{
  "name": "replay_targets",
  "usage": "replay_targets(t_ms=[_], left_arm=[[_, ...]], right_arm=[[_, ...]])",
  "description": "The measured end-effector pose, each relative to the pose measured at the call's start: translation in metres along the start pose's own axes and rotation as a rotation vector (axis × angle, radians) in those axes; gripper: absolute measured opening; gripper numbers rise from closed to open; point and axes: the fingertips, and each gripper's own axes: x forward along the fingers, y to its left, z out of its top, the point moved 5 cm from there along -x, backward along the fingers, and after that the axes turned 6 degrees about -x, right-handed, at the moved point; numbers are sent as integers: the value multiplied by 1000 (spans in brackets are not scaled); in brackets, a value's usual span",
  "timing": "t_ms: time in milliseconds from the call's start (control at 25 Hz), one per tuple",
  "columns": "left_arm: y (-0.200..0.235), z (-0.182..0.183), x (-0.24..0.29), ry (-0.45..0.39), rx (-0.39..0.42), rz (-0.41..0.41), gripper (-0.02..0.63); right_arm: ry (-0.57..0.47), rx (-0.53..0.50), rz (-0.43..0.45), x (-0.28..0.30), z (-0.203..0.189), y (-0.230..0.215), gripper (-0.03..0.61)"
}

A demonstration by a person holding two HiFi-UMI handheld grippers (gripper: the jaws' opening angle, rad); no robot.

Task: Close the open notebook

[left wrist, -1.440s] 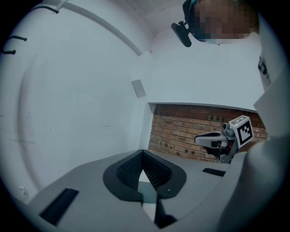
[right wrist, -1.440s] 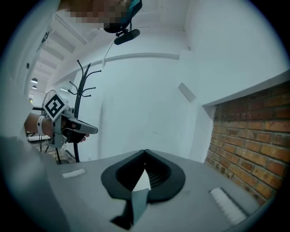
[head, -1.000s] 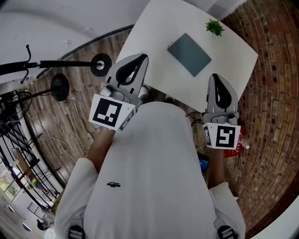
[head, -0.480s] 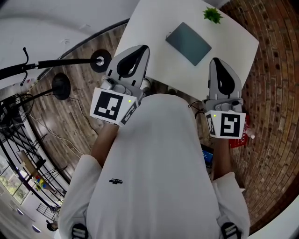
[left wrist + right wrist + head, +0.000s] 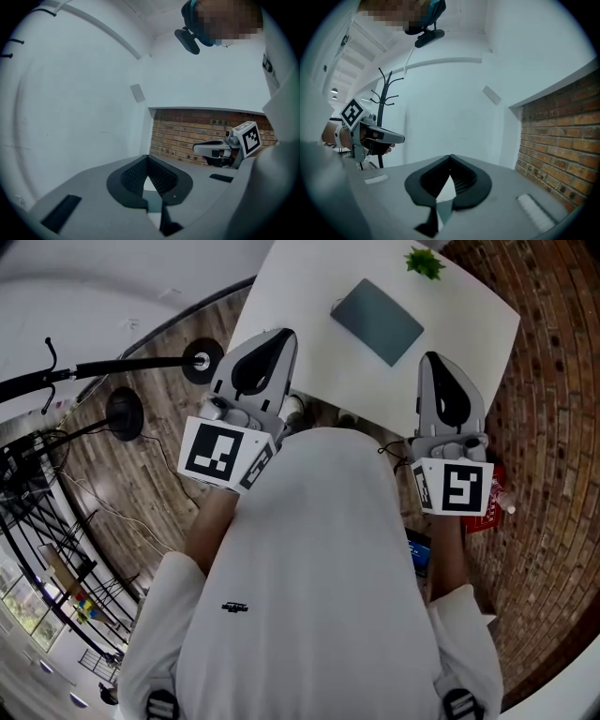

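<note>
"Slate-grey notebook (image 5: 377, 321) in the head view: it lies flat on the white table (image 5: 300, 296), towards the far side near a small green plant (image 5: 424, 262). Does it look open to you?"

"I see no spread pages. It reads as one closed cover, though that's only my judgement from above. Where are the grippers?"

"The left gripper (image 5: 279, 337) and right gripper (image 5: 433, 362) are both held at the person's chest. They are at the table's near edge and well apart from the notebook."

"Anything different from a second ago?"

"Very little. The table and notebook sit a bit higher in the picture, which looks like the camera shifting. The grippers have kept their places beside the body."

"And the left gripper view?"

"Its jaws meet at the tips with nothing between them. Beyond them are a white wall, a brick wall (image 5: 187, 133) and the right gripper off to one side. There's no notebook in sight."

"Right gripper view?"

"Same story: its jaws are drawn together and empty. The left gripper shows at the left, in front of a black coat stand (image 5: 383, 93)."

"So what does that mean for the task?"

"Either the closing is finished or nothing is under way — neither gripper is reaching, and I'd say the notebook needs nothing more."
</note>
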Motion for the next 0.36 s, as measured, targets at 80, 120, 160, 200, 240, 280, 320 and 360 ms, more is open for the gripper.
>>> replay_targets(t_ms=[80, 120, 160, 200, 240, 280, 320, 360], left_arm=[[-1, -2, -2, 5, 0, 5, 9], [-2, -3, -2, 7, -2, 7, 9], [-4, -5, -1, 9, -5, 10, 9], [-5, -6, -1, 9, -8, 14, 9], [-7, -6, -1, 10, -11, 17, 9], [-8, -7, -1, 11, -12, 20, 9], [-9, -7, -2, 13, -12, 21, 9], [-10, -8, -2, 15, -12, 22, 9]], right_arm=[[3, 8, 1, -3, -2, 2, 12], [5, 9, 0, -4, -3, 2, 12], [8, 8, -5, -6, -4, 1, 12], [11, 2, -11, -8, -5, 0, 12], [14, -4, -17, -10, -5, -1, 12], [16, -8, -19, -11, -5, -1, 12], [17, -11, -20, -12, -5, -1, 12], [18, -12, -21, -13, -6, 0, 12]])
